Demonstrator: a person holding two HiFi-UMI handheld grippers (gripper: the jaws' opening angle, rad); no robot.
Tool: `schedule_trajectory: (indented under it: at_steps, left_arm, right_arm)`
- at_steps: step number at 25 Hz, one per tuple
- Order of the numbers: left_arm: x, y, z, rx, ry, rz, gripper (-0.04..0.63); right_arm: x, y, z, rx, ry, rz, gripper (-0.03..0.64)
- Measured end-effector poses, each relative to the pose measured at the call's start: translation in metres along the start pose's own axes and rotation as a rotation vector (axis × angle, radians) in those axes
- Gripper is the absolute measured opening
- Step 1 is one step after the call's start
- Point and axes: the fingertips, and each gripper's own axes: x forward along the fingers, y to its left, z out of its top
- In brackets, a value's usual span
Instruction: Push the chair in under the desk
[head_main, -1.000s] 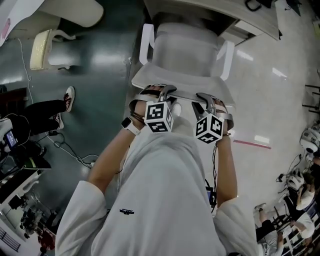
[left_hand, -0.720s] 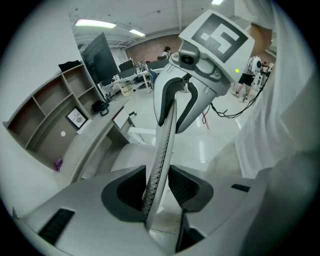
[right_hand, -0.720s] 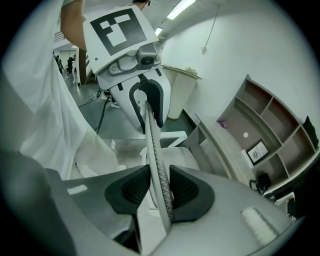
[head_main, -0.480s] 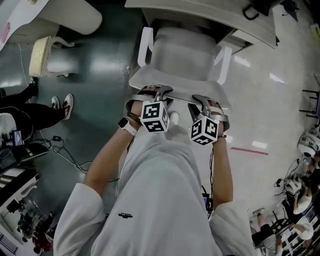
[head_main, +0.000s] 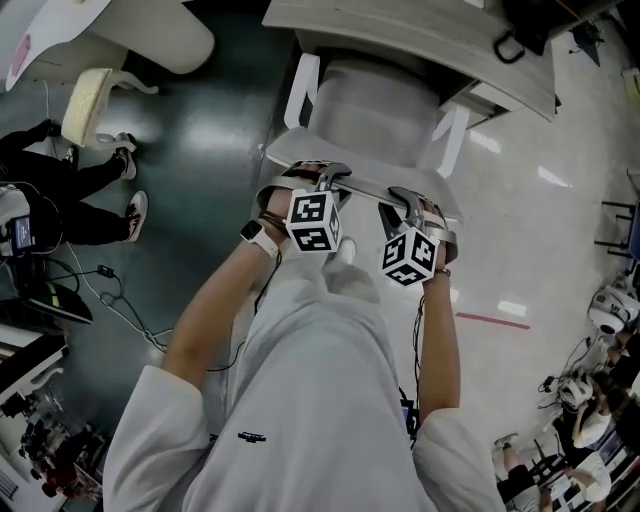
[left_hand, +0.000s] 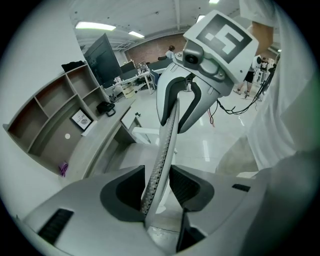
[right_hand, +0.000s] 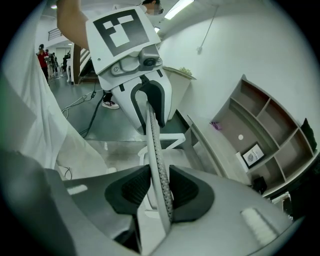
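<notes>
White chair (head_main: 370, 105) is partly beneath the surface (head_main: 400, 35). My right tongs (head_main: 402, 197) clench its back, and my left tongs (head_main: 330, 178) have just been loosening around it. I judge some pushing remains.

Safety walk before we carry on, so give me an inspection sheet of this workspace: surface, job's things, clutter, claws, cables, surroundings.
Surface: glossy floor, pale on one side, dark green on the other.
Job's things: chair, its front under the desk edge.
Clutter: framed card and purple item in the shelves.
Claws: left claw has just been opening, backrest edge between its jaws, gap on one side; right claw shut on the same edge.
Cables: dark cable on the floor.
Surroundings: cream chair, seated person's legs.
</notes>
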Motion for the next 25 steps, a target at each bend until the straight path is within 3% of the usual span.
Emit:
schedule_trajectory:
  at_steps: [17,21,25]
  left_arm:
    - [0.021,0.077,0.003,0.000,0.003,0.023,0.156]
    - [0.020,0.081,-0.001,-0.001,0.011,-0.003,0.155]
    - [0.015,0.072,-0.004,-0.028,0.010,0.018,0.153]
  right_arm:
    - [0.035,-0.070,0.015,-0.037,-0.020,-0.005,0.125]
    - [0.037,-0.071,0.019,-0.040,-0.016,-0.027,0.124]
    - [0.035,-0.061,0.019,-0.074,-0.032,-0.018,0.122]
